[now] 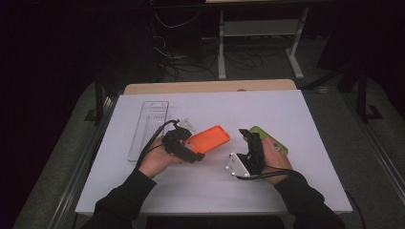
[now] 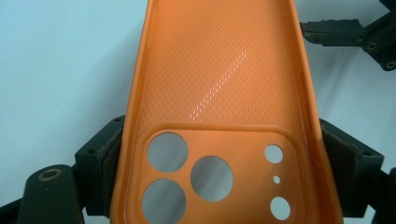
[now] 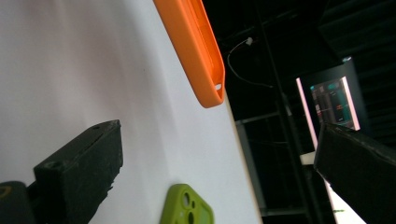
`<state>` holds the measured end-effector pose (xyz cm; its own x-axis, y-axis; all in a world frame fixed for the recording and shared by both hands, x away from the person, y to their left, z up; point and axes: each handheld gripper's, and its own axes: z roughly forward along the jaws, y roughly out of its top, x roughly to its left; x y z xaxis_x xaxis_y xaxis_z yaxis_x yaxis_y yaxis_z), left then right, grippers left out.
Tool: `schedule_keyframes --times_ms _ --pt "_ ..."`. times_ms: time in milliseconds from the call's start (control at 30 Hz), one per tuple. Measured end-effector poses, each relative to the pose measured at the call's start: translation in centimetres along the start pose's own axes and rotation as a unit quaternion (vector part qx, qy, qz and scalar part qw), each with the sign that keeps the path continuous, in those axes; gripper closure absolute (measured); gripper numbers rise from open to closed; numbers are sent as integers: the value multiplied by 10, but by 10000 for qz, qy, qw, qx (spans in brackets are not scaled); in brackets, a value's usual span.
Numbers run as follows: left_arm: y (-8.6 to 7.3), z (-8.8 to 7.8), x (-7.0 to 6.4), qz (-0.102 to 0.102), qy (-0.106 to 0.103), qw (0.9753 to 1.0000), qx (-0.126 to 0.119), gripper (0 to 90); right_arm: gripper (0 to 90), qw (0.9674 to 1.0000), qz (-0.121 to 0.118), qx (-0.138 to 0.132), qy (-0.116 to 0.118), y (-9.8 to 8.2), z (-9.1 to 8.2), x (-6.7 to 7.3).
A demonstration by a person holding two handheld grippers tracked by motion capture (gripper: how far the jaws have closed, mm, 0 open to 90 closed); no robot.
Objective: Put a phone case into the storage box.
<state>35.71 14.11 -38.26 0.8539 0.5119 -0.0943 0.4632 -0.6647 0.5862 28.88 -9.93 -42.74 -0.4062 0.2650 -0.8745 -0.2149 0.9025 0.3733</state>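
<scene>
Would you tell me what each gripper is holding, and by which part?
The left gripper clamps the orange phone case across its camera-cutout end. The right gripper holds nothing.

An orange soft-plastic phone case (image 2: 219, 107) sits between the fingers (image 2: 100, 163) of the left gripper (image 1: 184, 143), clasped on both long sides at its camera end. Its open inner face looks up, showing a fine dotted texture, three large round camera holes and three smaller ones. It stretches up and to the right over the white surface (image 1: 215, 181). A lime-green phone case (image 1: 279, 143) with camera holes lies flat on the surface, right of the orange one and apart from it.
</scene>
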Motion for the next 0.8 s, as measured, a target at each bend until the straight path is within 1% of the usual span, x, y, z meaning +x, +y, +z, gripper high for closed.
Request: schedule_keyframes --times_ms 33,67,100,133,167,200,233,267,300,333,367,400,433,467,533,567,600,633,667,700,733,767,800 --pt "0 0 0 26 -2 10000 -11 164 5 10000 -18 15 -32 1 0 1" --pt "1 0 0 29 7 10000 -15 164 5 9998 -168 -1 -90 2 0 1" --pt "1 0 -2 -49 -18 10000 -46 164 5 9997 -205 -19 -148 3 0 3" --pt "1 1 -3 -98 -20 9999 -112 164 5 9996 -231 -29 -147 4 0 3" --pt "2 1 -3 -74 -29 9999 -121 164 5 9996 -251 3 -128 4 0 6" --pt "2 2 -4 -99 -18 9998 -162 164 5 9995 -272 12 -145 5 0 7" --pt "2 0 -2 46 -34 10000 -28 164 5 9989 -439 1 -133 5 0 6" --pt "3 2 -5 -97 -38 9998 -181 164 5 9985 -530 -10 -169 6 0 7" --pt "3 1 -5 -23 -56 9999 -97 164 6 9978 -627 -62 -217 7 1 6" --pt "4 2 -5 31 -50 9999 -118 164 12 9970 -701 -67 -318 8 1 7" --pt "4 1 -5 60 -45 9999 -114 164 18 9968 -712 -57 -358 9 1 8" --pt "5 0 -4 181 -54 9998 -12 164 19 9967 -734 -51 -350 10 0 8" --pt "5 0 -5 168 -64 9998 -29 164 28 9963 -760 -81 -395 12 1 8" --pt "5 2 -8 -17 -102 9998 -187 164 33 9963 -784 -77 -347 13 1 10" --pt "5 1 -8 17 -102 9998 -169 164 52 9947 -900 -174 -470 15 2 10" --pt "6 1 -7 80 -91 9998 -166 164 67 9943 -936 -192 -481 16 1 10" --pt "6 -1 -6 180 -104 9998 -76 164 85 9941 -952 -200 -487 17 1 11" --pt "6 -1 -6 157 -125 9998 -95 164 121 9935 -1001 -234 -499 19 2 11" --pt "6 -1 -6 174 -124 9997 -84 164 137 9927 -1062 -248 -512 21 2 13" --pt "7 -1 -6 177 -131 9997 -93 164 137 9927 -1062 -248 -512 21 2 13" --pt "7 -1 -6 160 -141 9997 -108 164 145 9922 -1106 -259 -509 22 3 14" --pt "7 -2 -6 179 -144 9997 -96 164 160 9912 -1187 -249 -533 24 4 14" --pt "7 -2 -6 199 -149 9996 -98 164 171 9908 -1220 -247 -533 25 4 15"
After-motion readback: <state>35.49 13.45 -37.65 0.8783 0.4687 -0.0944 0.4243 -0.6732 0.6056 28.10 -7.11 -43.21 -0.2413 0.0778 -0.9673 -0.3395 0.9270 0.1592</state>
